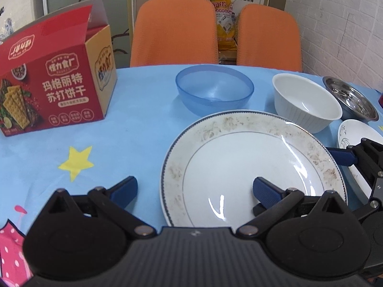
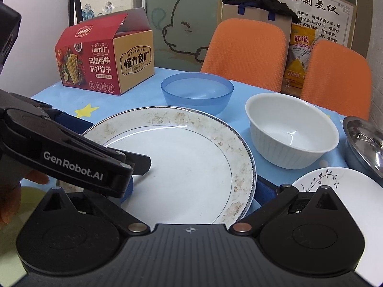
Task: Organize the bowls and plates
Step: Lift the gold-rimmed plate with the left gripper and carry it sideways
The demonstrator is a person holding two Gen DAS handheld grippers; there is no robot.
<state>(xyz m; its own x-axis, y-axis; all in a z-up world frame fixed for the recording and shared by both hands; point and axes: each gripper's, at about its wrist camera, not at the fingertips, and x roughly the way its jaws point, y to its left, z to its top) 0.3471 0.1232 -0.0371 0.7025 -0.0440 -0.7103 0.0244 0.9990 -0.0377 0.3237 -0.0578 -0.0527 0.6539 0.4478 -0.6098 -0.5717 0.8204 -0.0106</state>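
Your left gripper (image 1: 195, 189) stands wide apart, one blue pad over the large white ceramic plate with a faded floral rim (image 1: 253, 167), the other over the blue star-printed tablecloth (image 1: 134, 131); nothing is clamped. Your right gripper (image 2: 194, 191) is also spread, straddling that plate's near right rim without pressing it, as far as the views show.

The plate lies flat near the table's near edge, face up; being round, it has no long axis. Judged from its glaze, it is stiff, heavy, slippery and breakable, so pinch the raised rim.

Farther back sit a small white plate with a black sprig (image 2: 335, 191), a ribbed white bowl (image 2: 292, 134), a steel bowl (image 2: 366, 141) and a translucent blue plastic bowl (image 2: 197, 92).
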